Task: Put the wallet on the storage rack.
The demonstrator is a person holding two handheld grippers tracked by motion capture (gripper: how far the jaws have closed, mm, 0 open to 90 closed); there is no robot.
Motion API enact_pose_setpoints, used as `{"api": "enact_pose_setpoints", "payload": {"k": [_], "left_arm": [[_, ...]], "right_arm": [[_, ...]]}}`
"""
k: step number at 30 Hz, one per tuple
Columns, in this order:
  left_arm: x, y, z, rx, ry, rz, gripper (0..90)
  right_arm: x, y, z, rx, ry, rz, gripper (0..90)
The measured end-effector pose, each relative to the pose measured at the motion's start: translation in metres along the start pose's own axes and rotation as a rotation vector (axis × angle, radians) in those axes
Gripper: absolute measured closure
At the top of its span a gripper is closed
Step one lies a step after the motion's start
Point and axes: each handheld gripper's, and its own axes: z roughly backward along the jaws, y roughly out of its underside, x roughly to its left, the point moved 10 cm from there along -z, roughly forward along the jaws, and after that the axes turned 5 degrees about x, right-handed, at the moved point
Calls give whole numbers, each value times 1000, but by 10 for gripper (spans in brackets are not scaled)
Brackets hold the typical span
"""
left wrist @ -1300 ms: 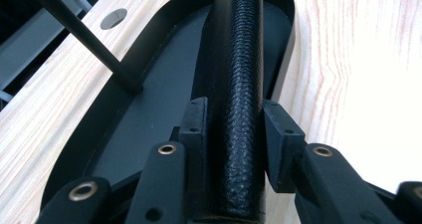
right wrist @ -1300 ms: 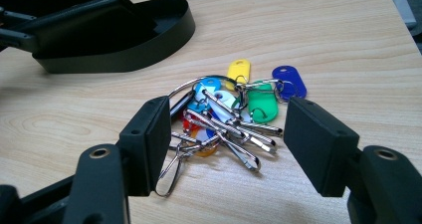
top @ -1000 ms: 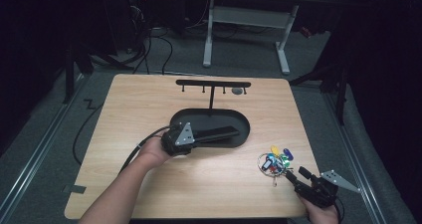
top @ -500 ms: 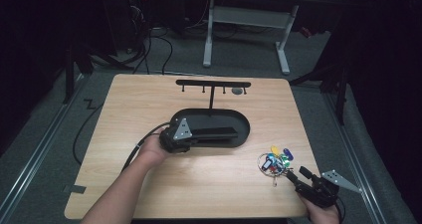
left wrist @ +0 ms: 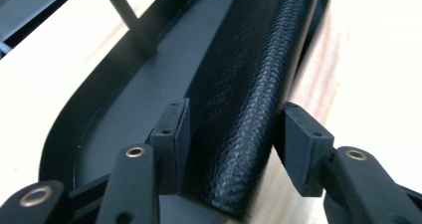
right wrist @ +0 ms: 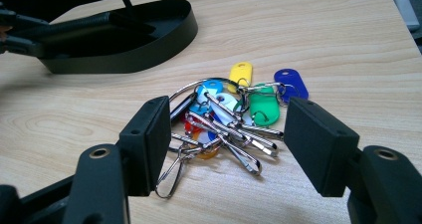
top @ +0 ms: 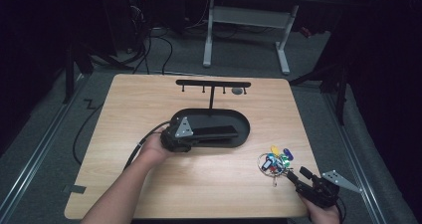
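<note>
Left gripper [left wrist: 231, 139] jaws just opening, parted around black leather case [left wrist: 249, 104] on tray [top: 244, 124] rim; right gripper [right wrist: 226, 144] jaws apart before key bunch [right wrist: 229, 119]

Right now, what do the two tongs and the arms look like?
Both tongs are black. The left tongs carry a grey three-cornered plate on top, and a black cable trails from them. The right tongs have a grey plate too. Up close, their square pads sit on arms with brass-coloured rivets. The forearms are bare, with no sleeves.
</note>
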Motion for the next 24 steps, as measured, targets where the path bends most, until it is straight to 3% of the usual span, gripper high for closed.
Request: {"api": "enact_pose_setpoints", "payload": {"k": [5,12,18,24], "left_arm": [[-10,7,3,14,9,-36,497],[-6,1,1,-27,25,17,545],[7,-5,-10,-13,-12,38,544],[22,-6,-17,12,-39,111,547]], "right_arm": [[1,-1,2,-5,0,2,358],[5,-1,-1,1,-5,11,358],[4,-1,-2,2,-4,9,358],[2,0,-1,3,-2,4,357]]}}
